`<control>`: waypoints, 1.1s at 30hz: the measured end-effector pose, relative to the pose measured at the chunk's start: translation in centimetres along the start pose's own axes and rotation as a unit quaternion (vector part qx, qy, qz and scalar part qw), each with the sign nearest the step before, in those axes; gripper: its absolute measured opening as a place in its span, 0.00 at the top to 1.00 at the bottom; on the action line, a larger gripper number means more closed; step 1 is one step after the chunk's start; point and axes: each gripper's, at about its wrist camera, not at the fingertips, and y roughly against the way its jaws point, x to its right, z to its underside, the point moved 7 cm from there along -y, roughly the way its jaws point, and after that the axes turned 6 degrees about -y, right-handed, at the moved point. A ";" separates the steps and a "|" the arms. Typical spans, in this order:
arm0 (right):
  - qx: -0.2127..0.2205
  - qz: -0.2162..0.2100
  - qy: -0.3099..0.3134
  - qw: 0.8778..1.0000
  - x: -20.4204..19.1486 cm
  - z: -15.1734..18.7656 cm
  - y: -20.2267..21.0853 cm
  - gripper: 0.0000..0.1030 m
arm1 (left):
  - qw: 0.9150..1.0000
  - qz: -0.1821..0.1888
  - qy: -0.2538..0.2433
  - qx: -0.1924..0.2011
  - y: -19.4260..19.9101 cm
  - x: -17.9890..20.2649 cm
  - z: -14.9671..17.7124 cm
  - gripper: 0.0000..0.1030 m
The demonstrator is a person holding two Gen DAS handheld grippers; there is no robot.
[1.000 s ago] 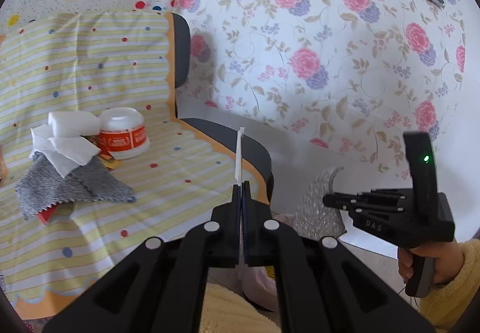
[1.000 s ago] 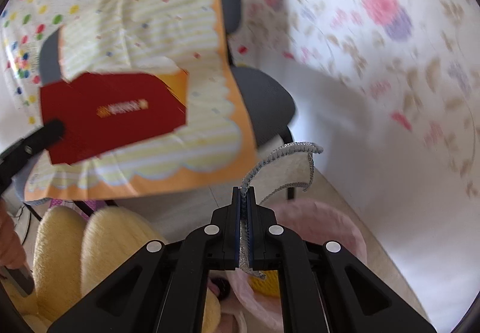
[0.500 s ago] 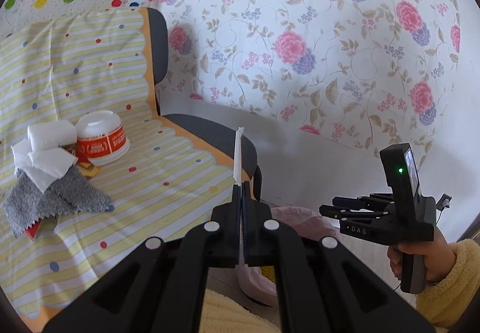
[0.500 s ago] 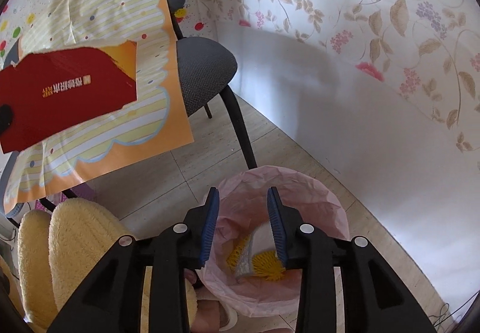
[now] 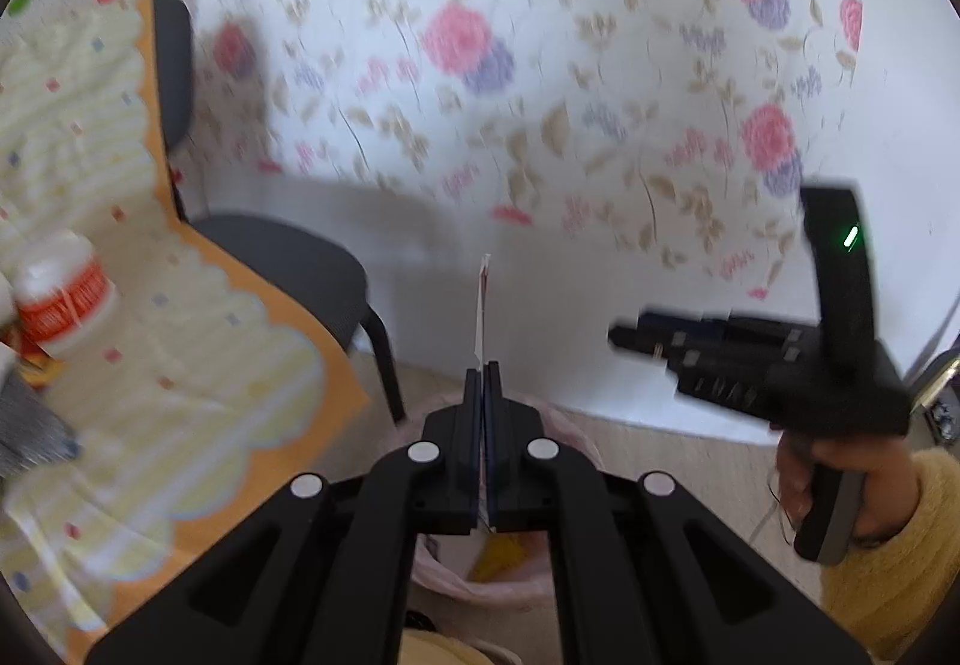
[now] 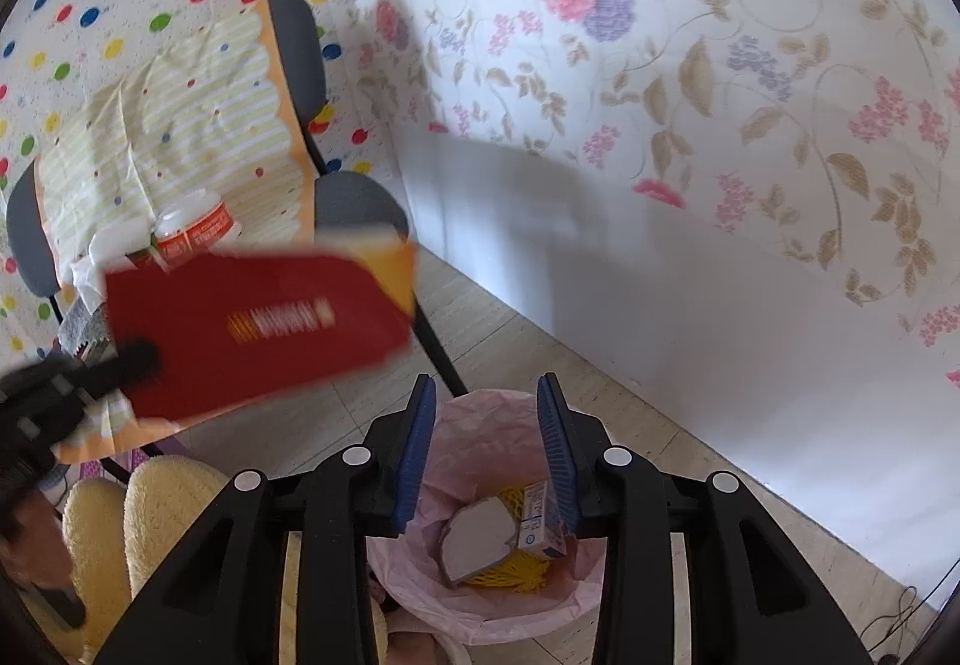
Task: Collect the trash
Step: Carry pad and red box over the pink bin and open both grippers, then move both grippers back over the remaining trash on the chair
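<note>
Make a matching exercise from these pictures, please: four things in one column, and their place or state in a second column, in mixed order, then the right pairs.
Things:
1. red paper packet
2. left claw
3. right claw
4. pink-lined bin

States:
A. open, nothing between its fingers
B. on the floor, holding yellow netting and a small carton
C. shut on a thin flat piece
D. held up in the air beside the chair

Pairs: 1-D, 2-C, 3-A, 4-B
</note>
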 end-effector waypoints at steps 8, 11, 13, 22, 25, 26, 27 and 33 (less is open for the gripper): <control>-0.005 -0.006 -0.021 1.000 2.0 0.3 -0.9 0.60 | 0.996 0.020 0.009 -0.082 -6.0 1.1 3.0 1.00; -0.006 -0.008 -0.019 1.000 1.9 0.4 -1.0 0.59 | 0.996 0.009 0.018 -0.086 -6.2 0.2 3.0 0.77; -0.006 -0.009 -0.017 1.000 1.6 0.4 -1.1 0.59 | 0.997 0.001 0.023 -0.078 -5.6 -0.6 2.6 0.70; -0.008 -0.041 0.015 0.999 -3.3 -0.9 -1.2 0.59 | 0.994 -0.090 0.059 -0.021 1.3 -6.6 0.2 0.70; -0.009 -0.067 0.040 0.997 -7.0 -1.5 -1.2 0.59 | 0.988 -0.134 0.074 -0.004 4.7 -9.2 -0.1 0.70; -0.009 -0.077 0.049 0.996 -8.3 -1.8 -1.2 0.59 | 0.986 -0.150 0.080 0.001 5.7 -10.1 0.0 0.70; -0.010 -0.086 0.056 0.995 -9.3 -1.9 -1.3 0.59 | 0.982 -0.165 0.088 0.005 6.9 -11.0 0.1 0.70; -0.021 -0.150 0.114 0.982 -18.2 -2.7 -2.2 0.59 | 0.953 -0.261 0.152 0.021 14.8 -17.9 2.8 0.65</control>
